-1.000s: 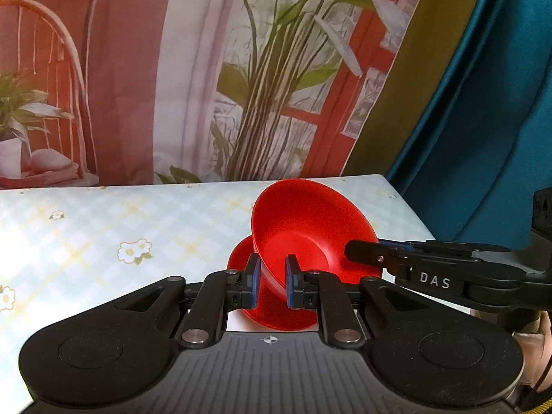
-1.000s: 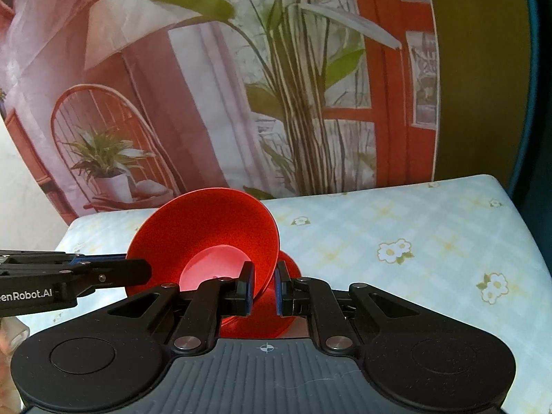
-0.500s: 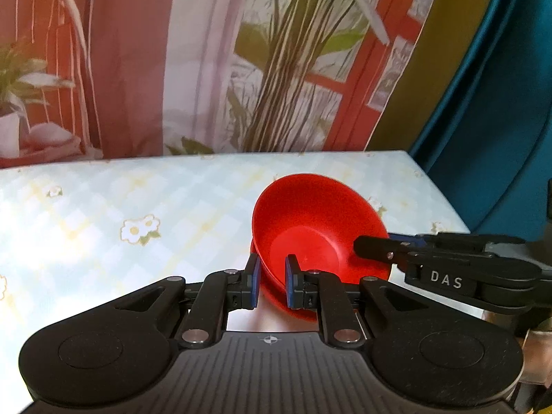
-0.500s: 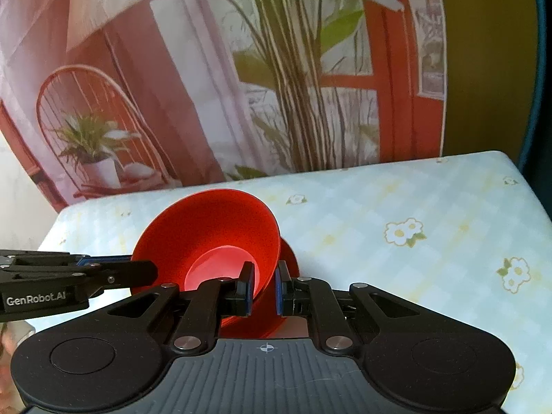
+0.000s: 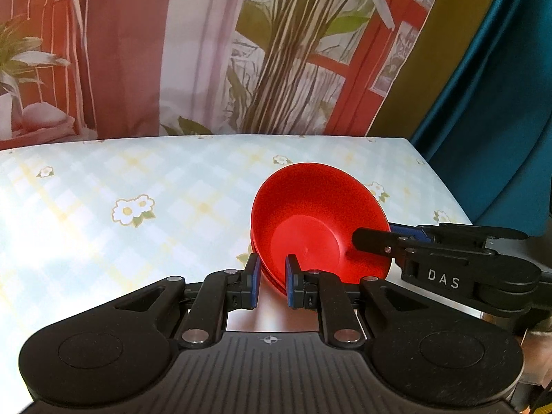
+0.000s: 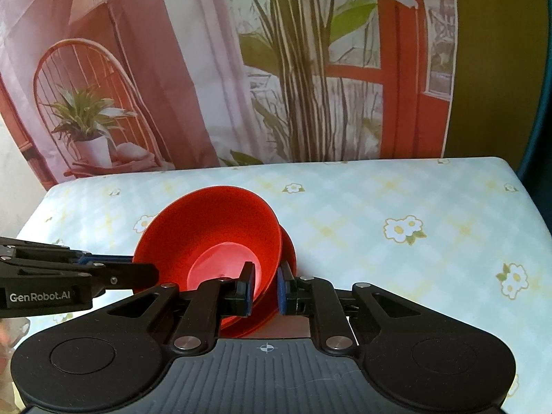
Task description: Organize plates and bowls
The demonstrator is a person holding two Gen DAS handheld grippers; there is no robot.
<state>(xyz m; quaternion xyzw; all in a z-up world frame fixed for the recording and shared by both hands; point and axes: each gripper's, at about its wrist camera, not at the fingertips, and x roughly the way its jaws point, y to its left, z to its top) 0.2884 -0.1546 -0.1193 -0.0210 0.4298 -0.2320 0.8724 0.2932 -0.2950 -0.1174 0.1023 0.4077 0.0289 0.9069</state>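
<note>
Straddling opposite rims of the red bowl point(image 5: 317, 227), left gripper point(image 5: 270, 281) and right gripper point(image 6: 264, 286) fingers clamped

Both views were brightly and evenly lit. A washed-out glare patch was seen on the counter point(image 5: 51, 241) at left in the left wrist view. Strong fisheye bending was noted at the edges, with dark vignetted corners. The printed backdrop point(image 6: 241, 69) was rendered slightly soft. A red colour cast was seen under the red bowl point(image 5: 317, 224). Only faint shadows were cast.
</note>
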